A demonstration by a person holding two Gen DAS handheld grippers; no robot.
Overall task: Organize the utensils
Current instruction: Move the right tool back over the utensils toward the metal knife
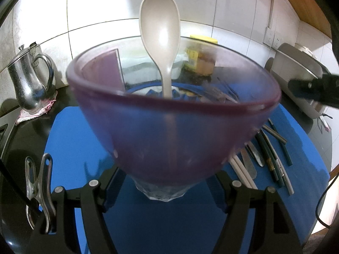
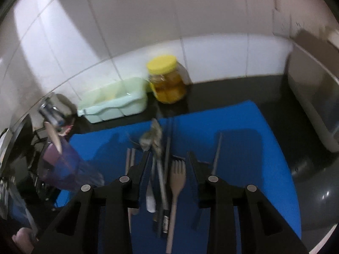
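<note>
Two handheld grippers work over a blue mat spread on a dark kitchen counter, backed by a white tiled wall. The left gripper is clamped around the clear faceted base of a purple see-through cup, which fills most of the left wrist view and is held up off the mat. A pale plastic spoon stands inside the cup, bowl end up, rising well above the rim.

The right gripper hangs over a cluster of loose utensils lying on the mat, its jaws apart, with the utensils showing between its fingers but nothing gripped. Among them lie a wooden fork, dark chopsticks and a metal spoon, blurred. From the left wrist view, more chopsticks and knife-like pieces lie just right of the cup.

Against the wall sit a pale green compartment box and, beside it, a yellow-lidded jar. A steel pitcher stands on a cloth at the counter's left; a grey appliance stands at the right.
</note>
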